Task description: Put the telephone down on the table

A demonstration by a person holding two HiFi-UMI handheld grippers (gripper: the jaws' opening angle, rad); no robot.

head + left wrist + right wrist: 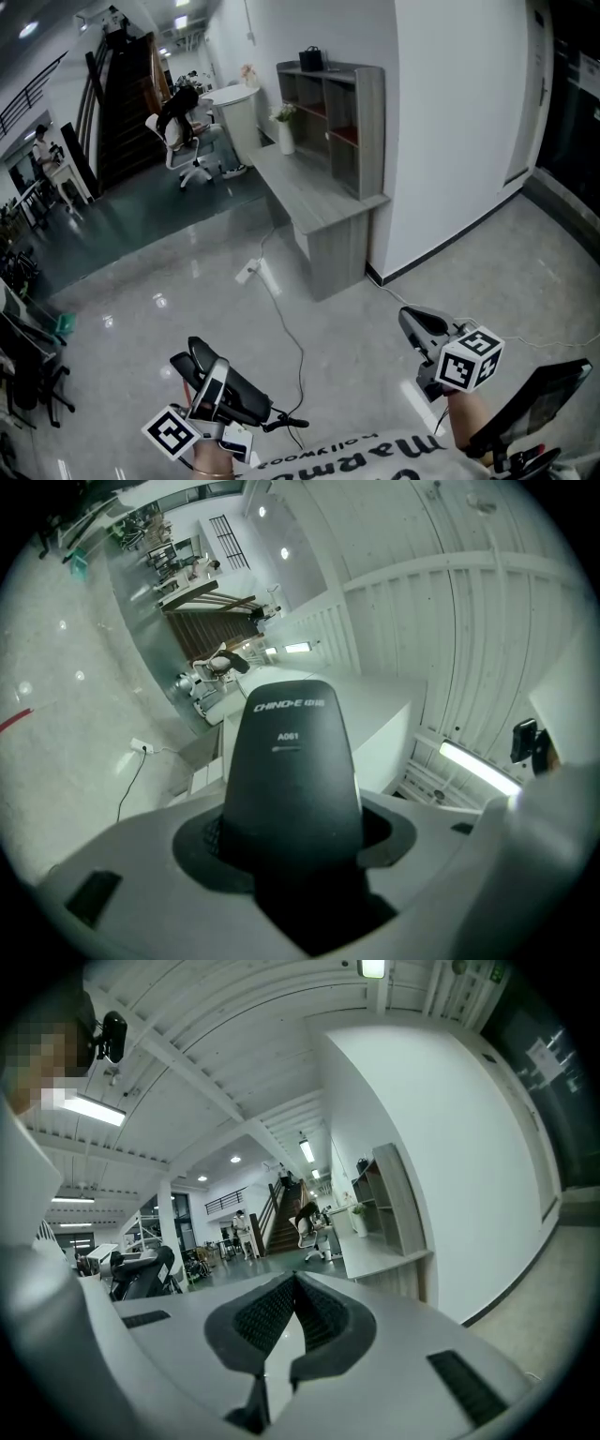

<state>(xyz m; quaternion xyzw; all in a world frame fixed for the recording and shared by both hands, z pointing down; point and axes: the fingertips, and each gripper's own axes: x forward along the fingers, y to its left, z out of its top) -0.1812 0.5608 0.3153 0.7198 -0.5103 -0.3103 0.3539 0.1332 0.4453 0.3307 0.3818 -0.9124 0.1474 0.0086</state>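
In the head view my left gripper is low at the left, shut on a black telephone handset whose cord trails off to the right. The left gripper view has the handset standing up between the jaws of that gripper, printed back towards the camera. My right gripper hangs low at the right, shut, with nothing in it. Its pads meet at the tips in the right gripper view. The grey table stands far ahead against the white wall, well away from both grippers.
A shelf unit and a vase with a plant stand on the table. A white power strip and its cable lie on the glossy floor. A black chair is at the lower right, and an office chair stands beyond the table.
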